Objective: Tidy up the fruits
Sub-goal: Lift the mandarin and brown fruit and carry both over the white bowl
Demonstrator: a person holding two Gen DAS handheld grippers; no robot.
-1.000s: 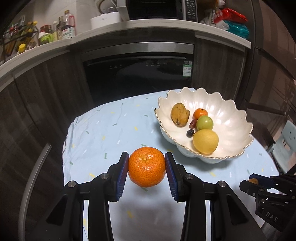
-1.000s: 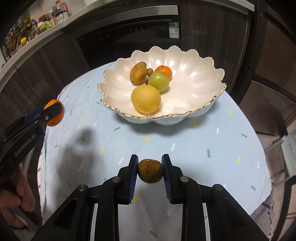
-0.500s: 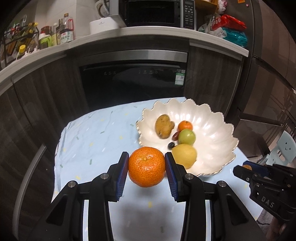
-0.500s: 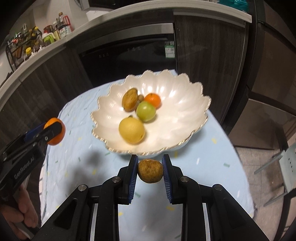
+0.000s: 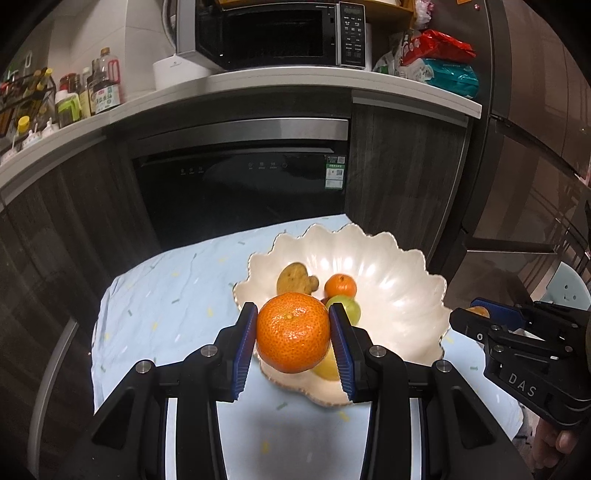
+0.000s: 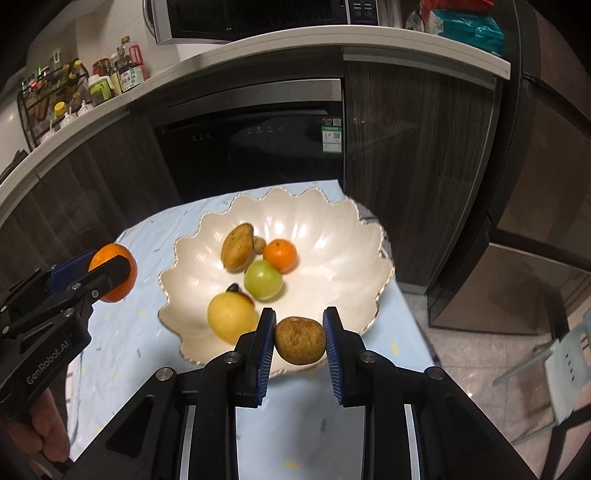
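Note:
My left gripper (image 5: 293,332) is shut on a large orange mandarin (image 5: 293,331), held above the near-left rim of the white scalloped bowl (image 5: 399,295). My right gripper (image 6: 299,340) is shut on a small brown round fruit (image 6: 300,340), over the bowl's (image 6: 332,258) near rim. In the bowl lie a brown mango-shaped fruit (image 6: 237,247), a small mandarin (image 6: 281,255), a green fruit (image 6: 263,279), a yellow fruit (image 6: 231,316) and a small dark fruit (image 6: 233,287). The left gripper with its mandarin (image 6: 112,272) shows at the left of the right wrist view. The right gripper (image 5: 480,314) shows at the right edge of the left wrist view.
The bowl stands on a small table with a pale blue speckled cloth (image 5: 166,310). Behind it are dark cabinets and a built-in black appliance (image 5: 240,184). A counter above holds bottles (image 5: 103,88) and a microwave (image 5: 269,33). A pale chair (image 6: 561,362) stands to the right.
Both grippers have risen and moved forward toward the bowl with their fruits. The bowl now lies directly under and behind the fingertips in both views.

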